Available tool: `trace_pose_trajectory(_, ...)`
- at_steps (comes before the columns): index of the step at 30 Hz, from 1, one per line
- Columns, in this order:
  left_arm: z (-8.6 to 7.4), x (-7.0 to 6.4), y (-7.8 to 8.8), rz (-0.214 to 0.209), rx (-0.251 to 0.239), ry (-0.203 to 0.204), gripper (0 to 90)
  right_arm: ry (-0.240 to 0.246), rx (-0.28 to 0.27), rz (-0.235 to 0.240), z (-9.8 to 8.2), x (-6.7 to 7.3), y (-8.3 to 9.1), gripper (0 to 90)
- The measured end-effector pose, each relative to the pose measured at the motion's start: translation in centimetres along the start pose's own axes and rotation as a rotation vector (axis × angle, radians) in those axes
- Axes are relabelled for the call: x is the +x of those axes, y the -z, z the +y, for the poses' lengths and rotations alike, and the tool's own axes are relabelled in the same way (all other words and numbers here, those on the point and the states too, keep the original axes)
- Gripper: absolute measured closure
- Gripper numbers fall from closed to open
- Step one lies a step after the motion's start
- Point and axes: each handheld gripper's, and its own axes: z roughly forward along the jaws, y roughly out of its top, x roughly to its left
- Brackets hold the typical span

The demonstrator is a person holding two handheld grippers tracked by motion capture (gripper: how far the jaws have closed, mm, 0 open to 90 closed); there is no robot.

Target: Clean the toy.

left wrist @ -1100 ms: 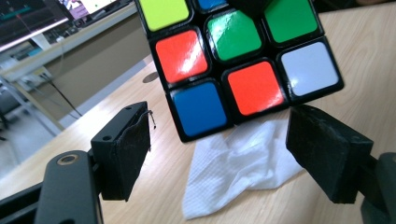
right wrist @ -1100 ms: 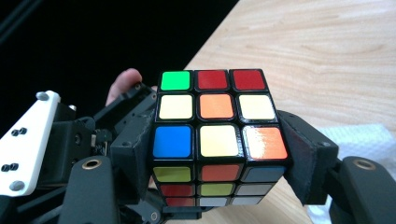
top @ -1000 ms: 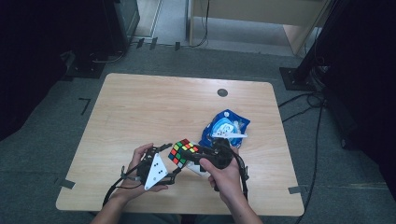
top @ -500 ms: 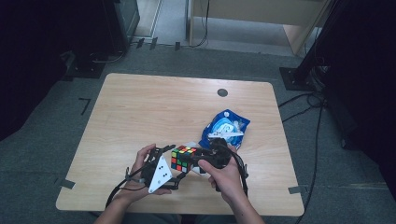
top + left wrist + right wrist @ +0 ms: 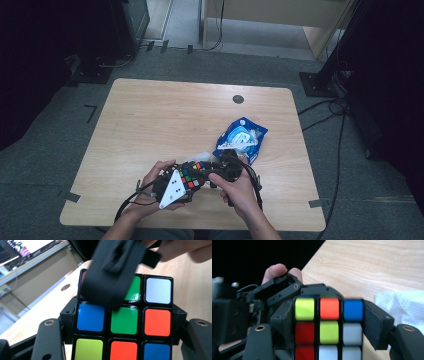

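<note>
cube (image 5: 191, 175): sitting between both grippers, above the worktop's (image 5: 165, 120) 6 o'clock edge
left gripper (image 5: 186, 181): jaws just closing, pinching cube from 9 o'clock
right gripper (image 5: 204, 172): clamping cube from 3 o'clock

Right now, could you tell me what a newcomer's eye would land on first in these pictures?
The bright scrambled puzzle cube at the table's near edge, clamped between the left gripper and right gripper, both in a person's hands. Next, the blue packet lying just beyond it, towards the right.
</note>
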Motion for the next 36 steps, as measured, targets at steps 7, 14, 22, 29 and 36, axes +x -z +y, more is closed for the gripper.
trace_pose_trajectory(7,-0.9,2.9,1.6,0.079,-0.003,0.08,33.5,0.088,-0.114,-0.071,0.2,-0.7,1.3,39.0)
trace_pose_trajectory(14,-1.3,4.8,2.9,0.11,-0.024,0.139,33.6,0.239,-0.055,-0.227,-1.5,-2.5,-1.5,46.2)
trace_pose_trajectory(22,-1.3,5.0,3.1,0.104,-0.032,0.158,33.7,0.376,0.049,-0.435,-3.8,-4.0,-5.2,45.3)
trace_pose_trajectory(29,-1.2,4.8,2.9,0.093,-0.028,0.156,33.7,0.391,0.062,-0.504,-4.3,-4.7,-5.6,58.8)
trace_pose_trajectory(36,-1.3,4.7,2.7,0.083,-0.017,0.157,33.7,0.371,0.048,-0.526,-4.1,-4.9,-4.5,86.9)
